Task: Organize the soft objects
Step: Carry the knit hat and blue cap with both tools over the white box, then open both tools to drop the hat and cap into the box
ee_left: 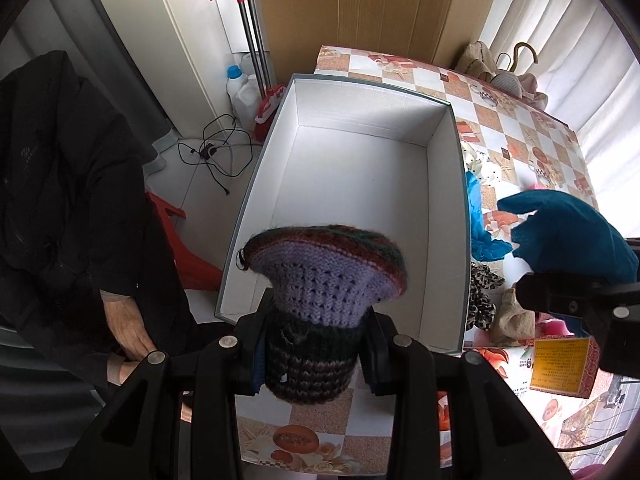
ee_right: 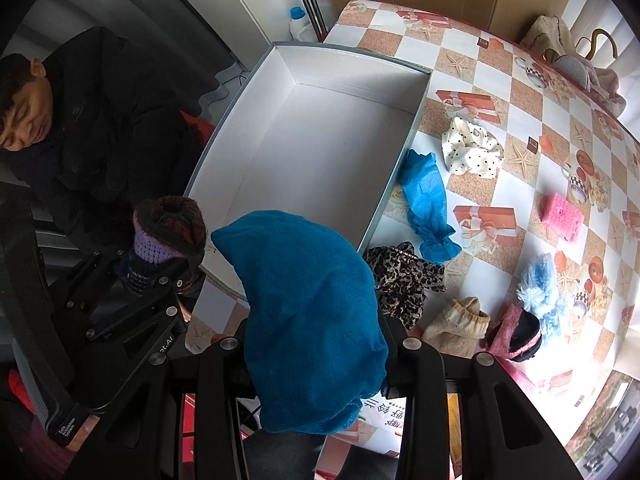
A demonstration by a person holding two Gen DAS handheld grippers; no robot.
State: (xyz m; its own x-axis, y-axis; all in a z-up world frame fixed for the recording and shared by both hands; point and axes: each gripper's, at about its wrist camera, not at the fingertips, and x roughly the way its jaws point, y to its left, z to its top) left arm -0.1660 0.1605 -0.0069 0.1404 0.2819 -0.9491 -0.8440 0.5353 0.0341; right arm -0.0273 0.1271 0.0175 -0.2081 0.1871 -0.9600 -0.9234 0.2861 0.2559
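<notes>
My left gripper [ee_left: 314, 354] is shut on a knitted purple, red and dark hat [ee_left: 320, 276] and holds it over the near end of an open white box [ee_left: 446, 208] that has nothing inside. The hat [ee_right: 170, 230] and box [ee_right: 412, 132] also show in the right wrist view. My right gripper [ee_right: 316, 360] is shut on a teal knitted cloth [ee_right: 308, 312], held above the box's near right corner; the cloth also shows in the left wrist view [ee_left: 572, 232].
On the checkered table [ee_right: 500, 60] right of the box lie a blue cloth [ee_right: 426, 204], a white dotted scrunchie [ee_right: 472, 148], a leopard cloth [ee_right: 404, 276], a beige sock [ee_right: 456, 328], a pink sponge [ee_right: 562, 216] and a fluffy blue piece [ee_right: 538, 284]. A person in black [ee_right: 80, 128] sits left.
</notes>
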